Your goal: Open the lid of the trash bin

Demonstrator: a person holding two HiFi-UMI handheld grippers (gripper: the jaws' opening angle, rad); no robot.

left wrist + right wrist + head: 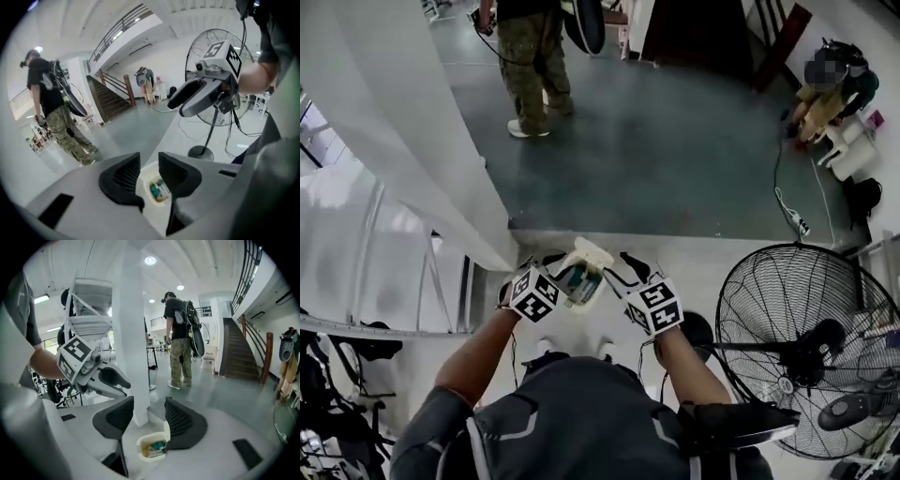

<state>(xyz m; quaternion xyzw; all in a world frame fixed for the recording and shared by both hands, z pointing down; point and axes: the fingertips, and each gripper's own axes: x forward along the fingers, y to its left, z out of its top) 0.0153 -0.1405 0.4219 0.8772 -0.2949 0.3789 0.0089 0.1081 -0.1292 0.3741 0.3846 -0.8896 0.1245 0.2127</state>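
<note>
A small white trash bin stands on the pale floor far below my hands, its lid tipped up and its inside showing teal and white litter. Both grippers hang high above it. My left gripper is open with nothing between its fingers; in the left gripper view the bin shows through the gap of that gripper. My right gripper is also open and empty. In the right gripper view the bin sits under that gripper, with the raised lid on its right side.
A large standing fan is close on the right. A white pillar rises on the left. A person in camouflage trousers stands on the darker floor ahead. Another person sits at the far right, near a cable and power strip.
</note>
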